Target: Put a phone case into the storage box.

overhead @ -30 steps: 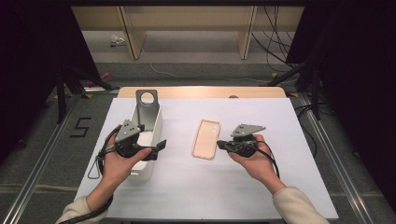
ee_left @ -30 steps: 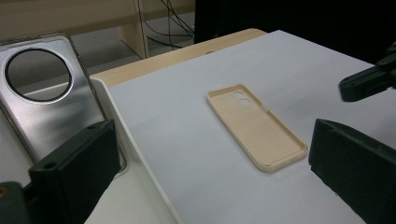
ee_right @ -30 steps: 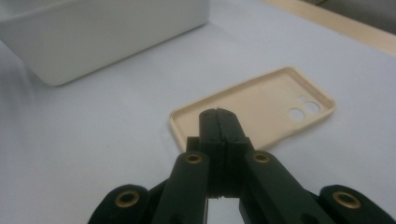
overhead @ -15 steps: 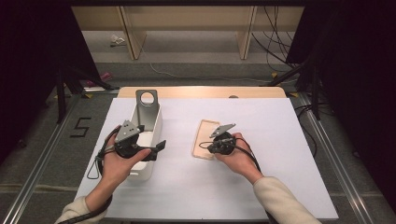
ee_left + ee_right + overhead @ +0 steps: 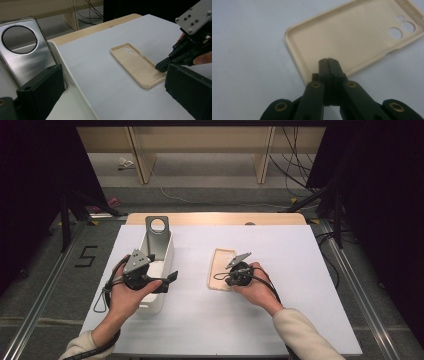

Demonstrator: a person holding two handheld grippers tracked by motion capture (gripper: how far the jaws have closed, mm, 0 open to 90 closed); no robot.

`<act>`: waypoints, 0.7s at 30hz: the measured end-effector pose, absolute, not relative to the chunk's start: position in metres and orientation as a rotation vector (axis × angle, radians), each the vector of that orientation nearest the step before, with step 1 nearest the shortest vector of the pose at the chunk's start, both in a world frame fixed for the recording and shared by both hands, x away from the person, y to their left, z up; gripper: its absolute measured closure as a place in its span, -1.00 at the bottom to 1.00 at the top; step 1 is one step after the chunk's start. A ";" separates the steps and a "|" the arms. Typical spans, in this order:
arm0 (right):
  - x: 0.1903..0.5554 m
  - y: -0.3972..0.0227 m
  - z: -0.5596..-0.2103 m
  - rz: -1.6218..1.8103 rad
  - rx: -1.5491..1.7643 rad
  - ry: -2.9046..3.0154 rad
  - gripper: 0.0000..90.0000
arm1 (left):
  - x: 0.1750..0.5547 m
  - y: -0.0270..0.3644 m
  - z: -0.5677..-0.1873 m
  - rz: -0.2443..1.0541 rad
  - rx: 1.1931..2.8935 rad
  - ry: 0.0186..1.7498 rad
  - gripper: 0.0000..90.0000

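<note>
Resting open side up on the white table [image 5: 300, 270], the beige phone case [image 5: 220, 268] lay right of the white bin [image 5: 167, 251]. The right gripper [image 5: 328, 60], jaws clenched together on nothing, hung over the case's near end. The left gripper [image 5: 171, 277] stood spread wide at the bin, beside a silver phone case [image 5: 22, 53].

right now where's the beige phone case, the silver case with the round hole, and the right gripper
beige phone case [image 5: 136, 65], left gripper view, on its flat inner floor
silver case [image 5: 27, 63], left gripper view, on the metal face below the round hole
right gripper [image 5: 328, 60], right gripper view, at the closed jaw tips over the beige case's rim
</note>
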State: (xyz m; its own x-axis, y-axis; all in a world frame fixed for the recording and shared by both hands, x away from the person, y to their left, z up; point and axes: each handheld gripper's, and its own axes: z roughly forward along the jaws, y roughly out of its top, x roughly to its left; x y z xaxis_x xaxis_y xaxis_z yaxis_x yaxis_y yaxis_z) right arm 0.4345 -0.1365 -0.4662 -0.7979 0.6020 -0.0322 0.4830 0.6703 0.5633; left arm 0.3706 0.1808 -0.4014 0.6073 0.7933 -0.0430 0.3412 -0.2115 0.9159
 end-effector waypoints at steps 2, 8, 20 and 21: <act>0.435 -0.138 -0.465 0.791 0.879 2.674 1.00 | 0.371 0.181 -0.401 0.548 1.802 0.922 -0.95; 0.437 -0.144 -0.464 0.768 0.894 2.674 1.00 | 0.370 0.180 -0.402 0.548 1.805 0.920 -0.95; 0.438 -0.146 -0.464 0.762 0.900 2.675 1.00 | 0.370 0.179 -0.402 0.547 1.811 0.915 -0.94; 0.438 -0.146 -0.464 0.761 0.900 2.676 1.00 | 0.370 0.179 -0.402 0.547 1.811 0.915 -0.94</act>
